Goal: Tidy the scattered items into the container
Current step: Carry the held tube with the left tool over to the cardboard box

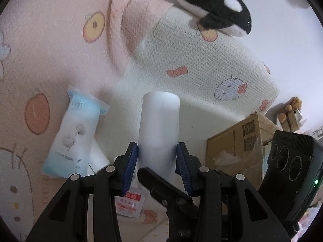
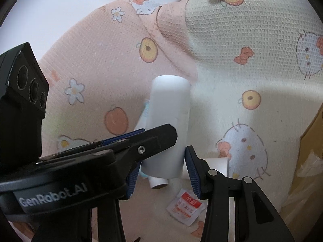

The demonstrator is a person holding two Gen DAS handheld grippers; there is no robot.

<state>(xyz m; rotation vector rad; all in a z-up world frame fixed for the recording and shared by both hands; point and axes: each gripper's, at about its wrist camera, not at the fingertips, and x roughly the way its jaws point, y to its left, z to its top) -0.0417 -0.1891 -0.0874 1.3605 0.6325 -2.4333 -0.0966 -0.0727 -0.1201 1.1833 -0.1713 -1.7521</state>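
Observation:
A white roll (image 1: pixel 159 121) is held upright above the bed, and both grippers grasp its lower end. My left gripper (image 1: pixel 158 157) is shut on it, a blue pad pressed to each side. My right gripper (image 2: pixel 163 159) grips the same roll (image 2: pixel 171 111): its right pad lies against the roll's side, while its left pad is mostly hidden behind the left gripper's finger (image 2: pixel 145 139). On the blanket below lie a blue-white packet (image 1: pixel 74 133), a thin white tube (image 2: pixel 158 182) and a red-white sachet (image 2: pixel 185 207). An open cardboard box (image 1: pixel 238 141) stands to the right.
A pink and cream cartoon-print blanket (image 1: pixel 60 40) covers the bed, bulging into a rolled hump (image 1: pixel 201 60) behind the roll. An orca plush (image 1: pixel 218 6) rests on that hump. A small brown bear toy (image 1: pixel 290 109) sits beyond the box, whose edge (image 2: pixel 310 161) reaches the right wrist view.

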